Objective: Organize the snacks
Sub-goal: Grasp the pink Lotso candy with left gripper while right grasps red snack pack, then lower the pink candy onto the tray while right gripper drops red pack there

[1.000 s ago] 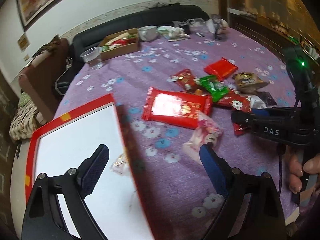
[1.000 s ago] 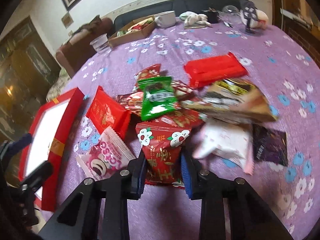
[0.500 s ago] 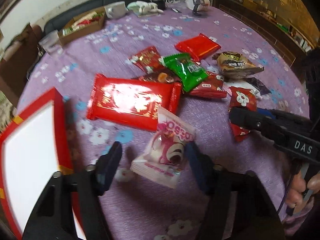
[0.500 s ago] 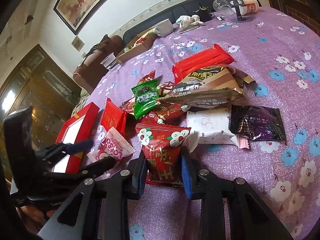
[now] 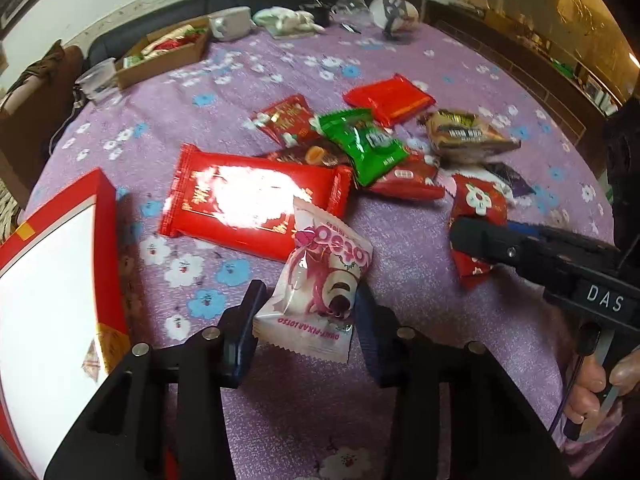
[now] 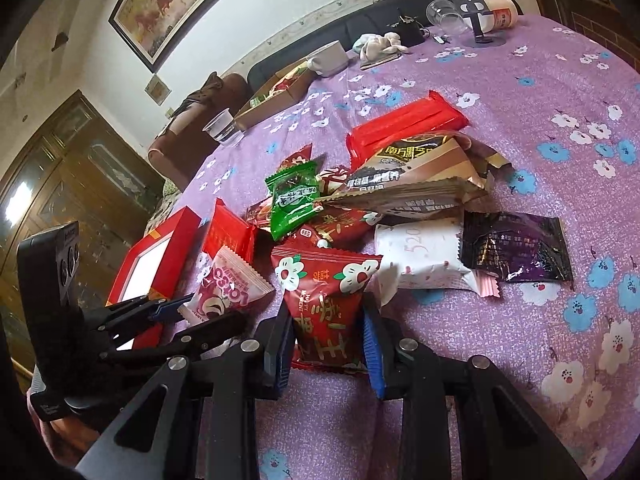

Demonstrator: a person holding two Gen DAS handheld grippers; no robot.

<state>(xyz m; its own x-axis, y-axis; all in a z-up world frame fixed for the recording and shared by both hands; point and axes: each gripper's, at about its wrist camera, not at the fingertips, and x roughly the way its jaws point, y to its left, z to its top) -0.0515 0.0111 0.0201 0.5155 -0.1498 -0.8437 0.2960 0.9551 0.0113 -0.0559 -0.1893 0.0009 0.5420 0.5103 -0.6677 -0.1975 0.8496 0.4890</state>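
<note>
A pink and white Lotso snack packet lies on the purple flowered tablecloth. My left gripper straddles its near end, jaws closing, and both pads touch its sides. The right wrist view shows that packet in the left gripper too. My right gripper is shut on a red packet with white flowers, its near end pinched between the pads. The right gripper also shows at the right of the left wrist view. A red box with a white inside stands at the left.
A heap of packets lies beyond: a large red one, a green one, a brown one, a white one, a dark purple one. At the far edge stand a cardboard box, a plastic cup and a bowl.
My left gripper came over from the red box to the pink packet and its jaws narrowed onto it. The right gripper kept its hold on the red flowered packet.
</note>
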